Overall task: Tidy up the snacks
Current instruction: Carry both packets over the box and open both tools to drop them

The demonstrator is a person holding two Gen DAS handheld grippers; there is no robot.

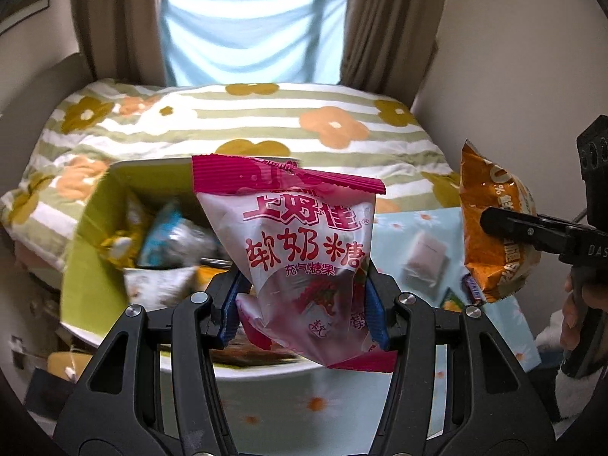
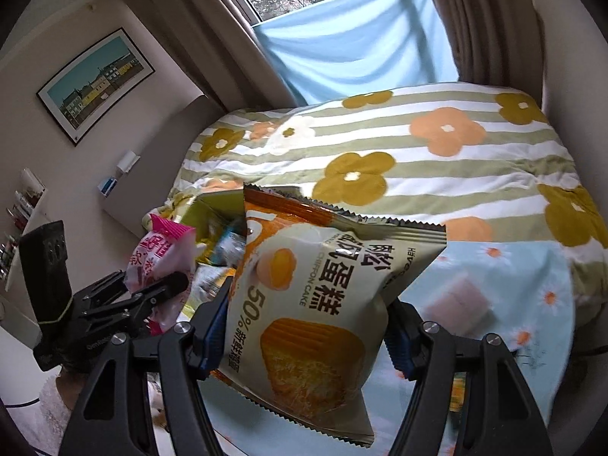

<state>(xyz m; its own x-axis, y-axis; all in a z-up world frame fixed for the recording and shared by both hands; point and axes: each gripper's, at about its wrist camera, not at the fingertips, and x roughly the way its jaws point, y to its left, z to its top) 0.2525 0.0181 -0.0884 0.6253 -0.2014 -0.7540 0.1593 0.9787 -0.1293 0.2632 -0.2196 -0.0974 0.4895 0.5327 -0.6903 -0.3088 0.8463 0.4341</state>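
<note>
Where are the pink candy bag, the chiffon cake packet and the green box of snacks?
pink candy bag (image 1: 304,243), left wrist view, on its printed front.
chiffon cake packet (image 2: 315,304), right wrist view, on its printed front.
green box (image 1: 85,250), left wrist view, on its near green wall.

Pink-and-white candy bag (image 1: 304,262) held upright, aloft, crimped top uppermost; orange-and-cream chiffon cake packet (image 2: 315,304) likewise aloft, tilted; green box (image 1: 91,243) below, snack-filled.

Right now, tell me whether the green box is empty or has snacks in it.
Has snacks. The left wrist view shows several packets lying inside the green box; how full it is cannot be told, since that part is blurred.
</note>
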